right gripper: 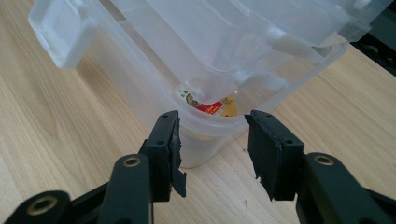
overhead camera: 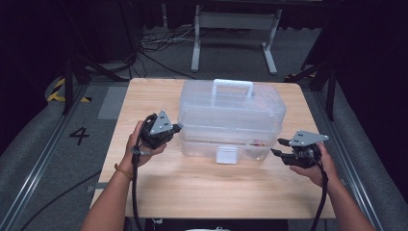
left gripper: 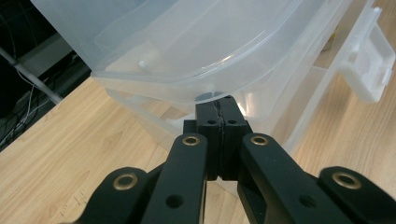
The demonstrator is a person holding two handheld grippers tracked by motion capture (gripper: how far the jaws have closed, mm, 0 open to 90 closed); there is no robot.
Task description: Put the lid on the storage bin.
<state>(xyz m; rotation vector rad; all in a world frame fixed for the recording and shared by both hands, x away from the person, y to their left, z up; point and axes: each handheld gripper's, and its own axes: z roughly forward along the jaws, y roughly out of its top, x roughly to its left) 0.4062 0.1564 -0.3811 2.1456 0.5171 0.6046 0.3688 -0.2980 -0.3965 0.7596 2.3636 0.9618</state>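
A clear plastic storage box [overhead camera: 226,142] stands on the wooden table [overhead camera: 192,187]. Its lid [overhead camera: 231,108] carries a white handle [overhead camera: 233,89], and a latch flap [overhead camera: 226,155] hangs at the front. My left gripper [overhead camera: 178,128] is shut, its tips pressed under the lid's rim at the box's left end. In the left gripper view the shut gripper [left gripper: 222,105] sits just below the raised lid edge [left gripper: 187,79]. My right gripper [overhead camera: 276,146] is open by the box's front right corner. In the right gripper view the open gripper [right gripper: 212,140] frames that corner [right gripper: 205,135]. A red and yellow packet [right gripper: 210,106] lies inside.
Bare tabletop runs along the front, between my forearms. Behind the table, a metal frame stand [overhead camera: 235,29] and loose cables [overhead camera: 159,43] sit on the grey floor. Floor rails run along both sides.
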